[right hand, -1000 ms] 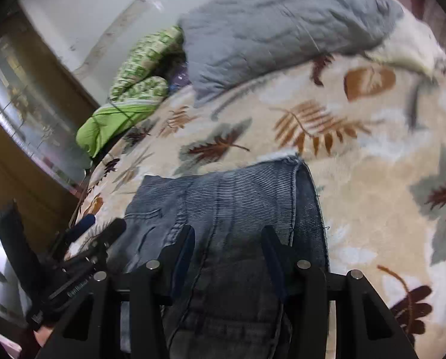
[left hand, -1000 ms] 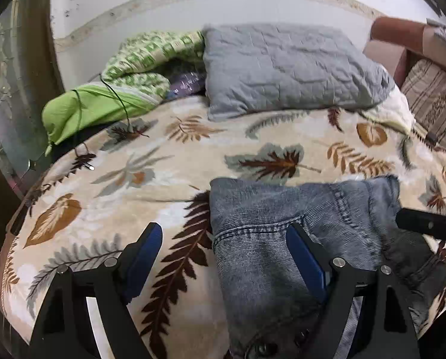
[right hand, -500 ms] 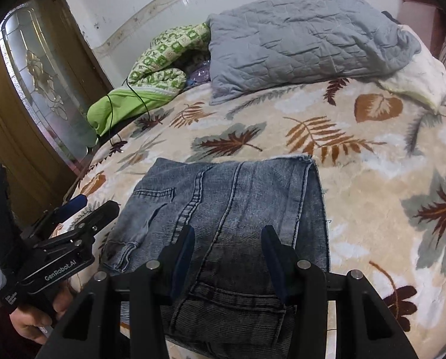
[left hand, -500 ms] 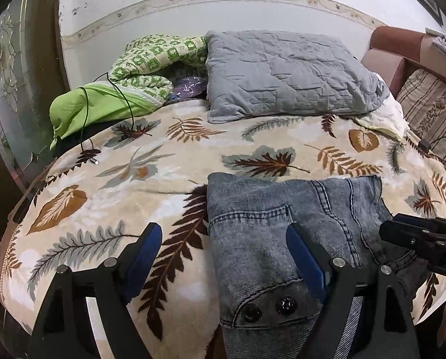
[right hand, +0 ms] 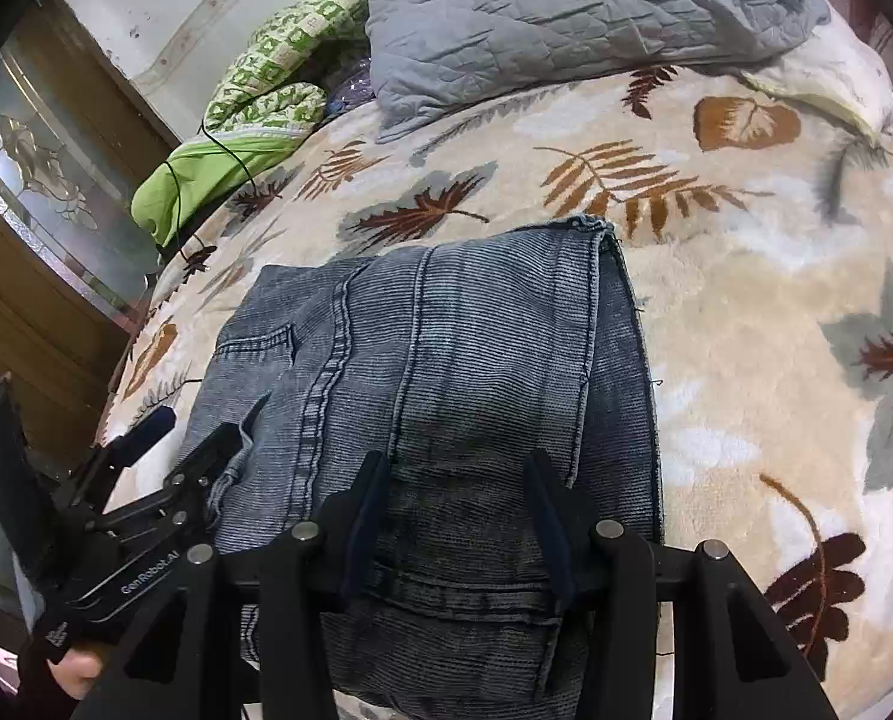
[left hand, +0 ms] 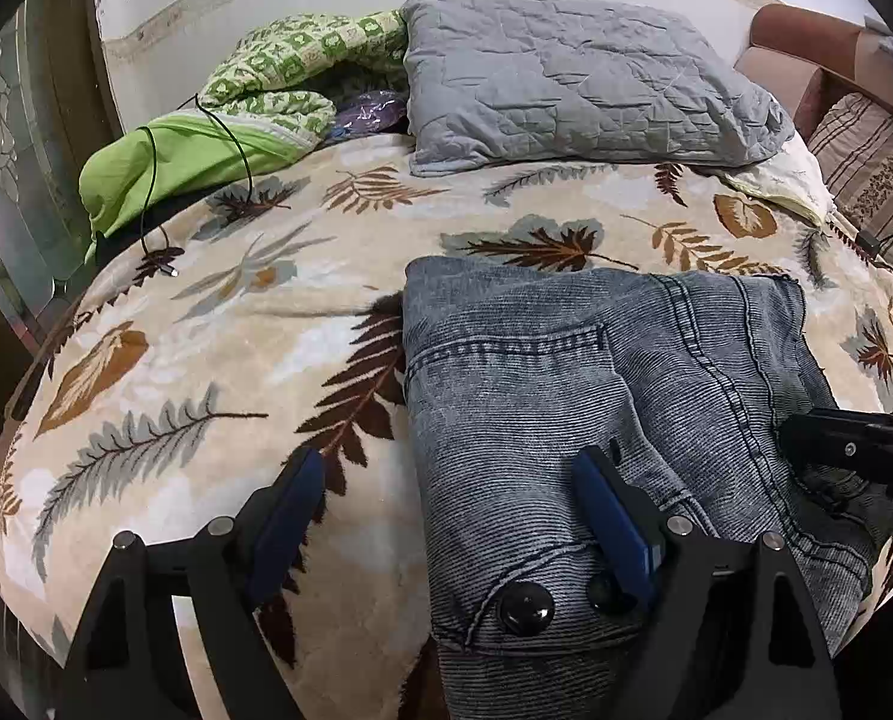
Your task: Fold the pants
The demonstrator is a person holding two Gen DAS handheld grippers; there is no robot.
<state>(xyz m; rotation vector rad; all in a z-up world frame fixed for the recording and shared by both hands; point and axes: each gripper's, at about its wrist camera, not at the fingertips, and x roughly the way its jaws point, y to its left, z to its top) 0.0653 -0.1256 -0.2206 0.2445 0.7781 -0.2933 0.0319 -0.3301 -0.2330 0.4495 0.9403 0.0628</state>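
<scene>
Left gripper [left hand: 446, 516]: jaws spread wide, nothing between the pads. One finger hangs over the blanket [left hand: 218, 360], the other over the jeans [left hand: 566, 396] near the waistband buttons.

The jeans lie already folded on the blanket at the bed's near edge. We read them as heavy, soft denim with a grippy weave: they will sag, not slide.

Right gripper [right hand: 455, 510]: jaws half spread above the dark layered part, no cloth pinched that we can see.

We would pinch the thick near edge through all layers, one gripper per side.
</scene>
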